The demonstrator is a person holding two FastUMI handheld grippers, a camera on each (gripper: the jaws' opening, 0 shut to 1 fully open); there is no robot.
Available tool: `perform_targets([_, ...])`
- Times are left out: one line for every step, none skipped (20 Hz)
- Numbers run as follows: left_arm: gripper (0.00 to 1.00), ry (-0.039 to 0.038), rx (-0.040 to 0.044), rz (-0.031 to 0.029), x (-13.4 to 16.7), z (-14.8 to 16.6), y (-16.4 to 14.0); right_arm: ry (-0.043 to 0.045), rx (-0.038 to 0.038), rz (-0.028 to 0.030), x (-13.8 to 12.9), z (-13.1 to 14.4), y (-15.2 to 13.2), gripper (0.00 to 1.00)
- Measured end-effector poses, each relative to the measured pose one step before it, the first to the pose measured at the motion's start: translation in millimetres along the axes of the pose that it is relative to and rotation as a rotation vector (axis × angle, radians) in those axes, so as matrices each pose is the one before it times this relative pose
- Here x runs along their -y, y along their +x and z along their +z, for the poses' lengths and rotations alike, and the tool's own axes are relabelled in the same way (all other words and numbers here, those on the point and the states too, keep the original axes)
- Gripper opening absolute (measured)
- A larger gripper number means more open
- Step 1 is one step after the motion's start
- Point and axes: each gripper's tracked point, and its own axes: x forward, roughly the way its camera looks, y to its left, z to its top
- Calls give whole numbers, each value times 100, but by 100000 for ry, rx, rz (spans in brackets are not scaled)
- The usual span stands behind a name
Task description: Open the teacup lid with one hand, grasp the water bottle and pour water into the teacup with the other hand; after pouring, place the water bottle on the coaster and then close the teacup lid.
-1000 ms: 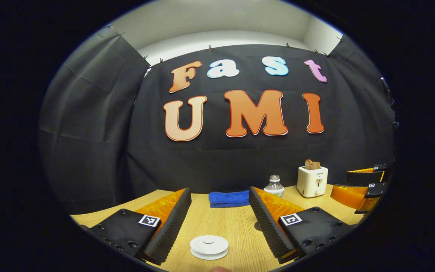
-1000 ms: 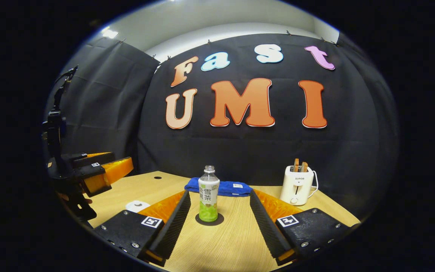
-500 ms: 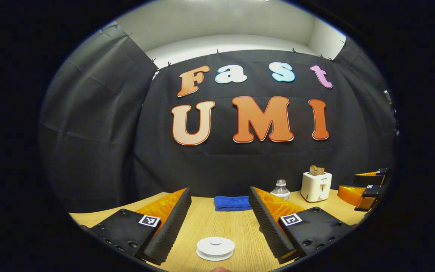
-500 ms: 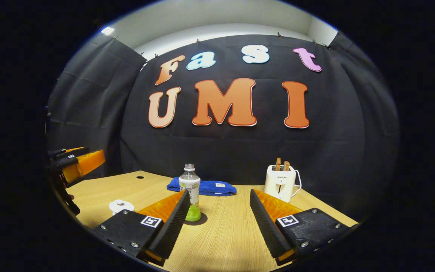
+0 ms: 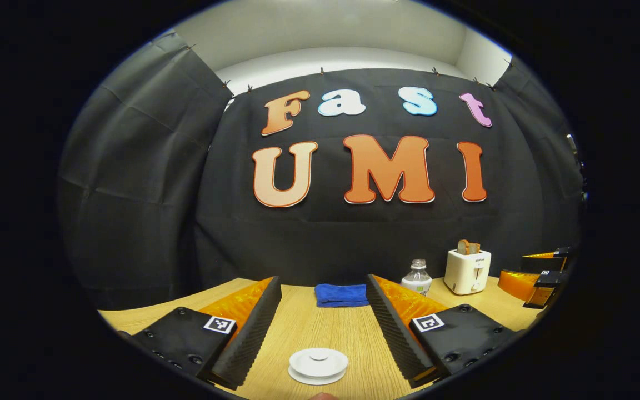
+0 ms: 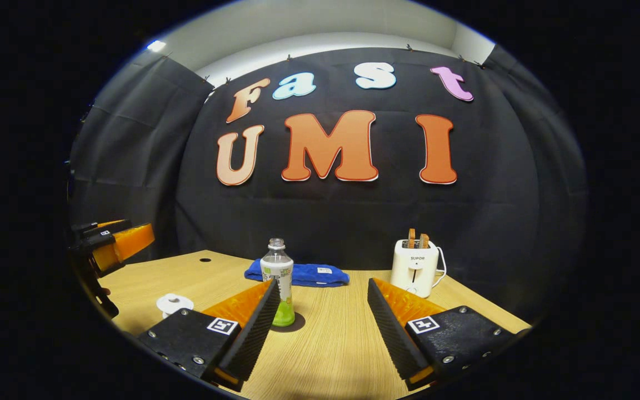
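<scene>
both tongs are spread wide and grip nothing: the left tongs [image 5: 323,316] hang above the counter [image 5: 325,333] with the lidded teacup [image 5: 318,365] low between their fingers. in the right gripper view, the right tongs [image 6: 320,319] sit near the water bottle [image 6: 278,278], which stands upright on its dark coaster [image 6: 292,325] just behind the left finger, with the blue cloth [image 6: 309,274] and toaster [image 6: 415,268] farther back.

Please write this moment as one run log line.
left tongs: open | right tongs: open | teacup lid: on | water bottle: on coaster

Water bottle [image 6: 277,276] on coaster [image 6: 298,324], folded cloth [image 6: 309,274] behind, toaster [image 6: 415,266] right, teacup lid [image 6: 174,304] left.
</scene>
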Motion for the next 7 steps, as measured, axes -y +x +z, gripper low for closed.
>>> perform_targets([99, 303, -332, -389, 29, -135, 111, -259, -242, -75, 69, -71, 78, 95])
perform_targets([99, 411, -245, 158, -179, -79, 96, -230, -118, 104, 32, -48, 39, 95])
perform_targets([99, 378, -187, 106, -85, -119, 121, -203, -211, -243, 82, -25, -32, 95])
perform_targets([95, 169, -149, -294, 49, -66, 51, 82, -131, -68, 52, -162, 176, 95])
perform_targets([99, -493, -288, -900, 220, -144, 127, 77, -236, 172, -40, -105, 51, 95])
perform_targets([100, -736, -848, -1800, 456, -342, 69, 135, -162, -25, 47, -25, 35, 95])
perform_targets([95, -27, -271, -1470, 238, -276, -20, 182, -135, 109, -8, 40, -1, 95])
